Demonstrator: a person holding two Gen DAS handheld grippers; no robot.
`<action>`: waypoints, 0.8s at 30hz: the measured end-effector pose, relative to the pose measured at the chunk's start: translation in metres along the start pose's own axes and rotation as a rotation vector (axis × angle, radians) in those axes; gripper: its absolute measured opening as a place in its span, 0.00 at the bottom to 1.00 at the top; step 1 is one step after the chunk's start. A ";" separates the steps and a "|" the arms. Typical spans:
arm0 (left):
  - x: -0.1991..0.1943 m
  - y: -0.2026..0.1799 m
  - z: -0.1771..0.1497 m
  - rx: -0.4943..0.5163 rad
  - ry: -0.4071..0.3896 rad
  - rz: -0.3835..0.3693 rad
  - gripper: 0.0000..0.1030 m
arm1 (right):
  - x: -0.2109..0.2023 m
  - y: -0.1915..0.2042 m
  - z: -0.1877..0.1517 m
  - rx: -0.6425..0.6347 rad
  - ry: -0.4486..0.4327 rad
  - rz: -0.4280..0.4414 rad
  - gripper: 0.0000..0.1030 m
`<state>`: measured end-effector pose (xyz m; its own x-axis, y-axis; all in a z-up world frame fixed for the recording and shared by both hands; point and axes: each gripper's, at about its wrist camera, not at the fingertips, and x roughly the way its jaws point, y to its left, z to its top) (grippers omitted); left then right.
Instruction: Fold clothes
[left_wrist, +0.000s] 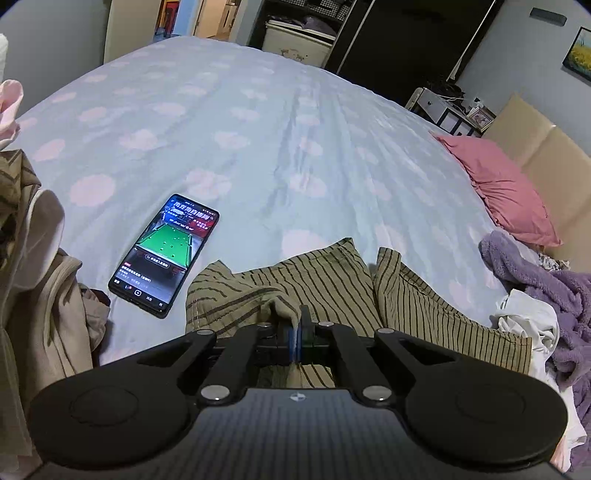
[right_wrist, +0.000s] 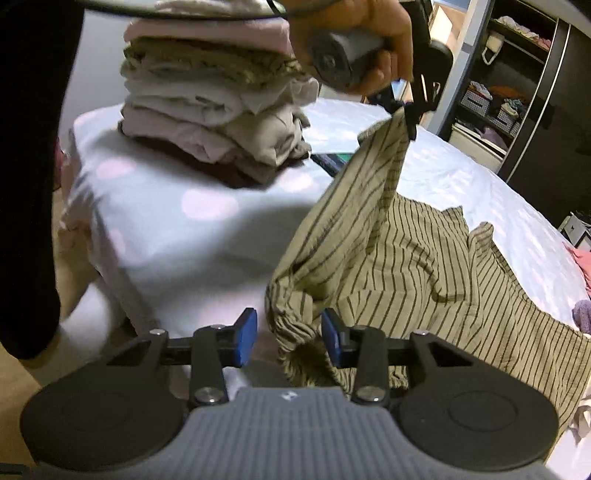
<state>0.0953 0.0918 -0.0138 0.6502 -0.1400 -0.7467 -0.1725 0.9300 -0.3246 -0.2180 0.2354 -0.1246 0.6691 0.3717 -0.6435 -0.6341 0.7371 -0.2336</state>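
Observation:
An olive striped garment (left_wrist: 332, 280) lies on the bed, one corner lifted. My left gripper (left_wrist: 297, 328) is shut on a fold of that cloth. In the right wrist view the same left gripper (right_wrist: 410, 118) hangs above the bed, held by a hand (right_wrist: 354, 40), pulling the striped garment (right_wrist: 388, 251) up by its corner. My right gripper (right_wrist: 289, 334) is open at the bed's near edge. A bunched edge of the garment sits between its blue pads (right_wrist: 245, 334), beside the right one.
A tall stack of folded clothes (right_wrist: 218, 110) stands on the bed's near-left corner. A lit phone (left_wrist: 166, 254) lies on the dotted sheet (left_wrist: 258, 129). A pink pillow (left_wrist: 506, 192) and a purple fleece (left_wrist: 546, 288) with white cloth sit right; a dark wardrobe stands behind.

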 end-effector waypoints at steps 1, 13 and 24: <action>-0.001 0.000 0.000 0.002 -0.001 0.002 0.00 | 0.001 0.000 -0.001 0.001 0.004 0.000 0.36; -0.008 0.006 0.002 0.023 -0.014 0.021 0.00 | 0.001 -0.008 0.000 0.062 0.027 0.010 0.10; -0.024 -0.036 0.019 0.176 -0.085 -0.008 0.00 | -0.039 -0.064 0.016 0.367 -0.033 0.042 0.10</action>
<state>0.0998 0.0674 0.0266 0.7126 -0.1249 -0.6904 -0.0404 0.9751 -0.2181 -0.1976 0.1821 -0.0728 0.6615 0.4198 -0.6214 -0.4845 0.8717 0.0732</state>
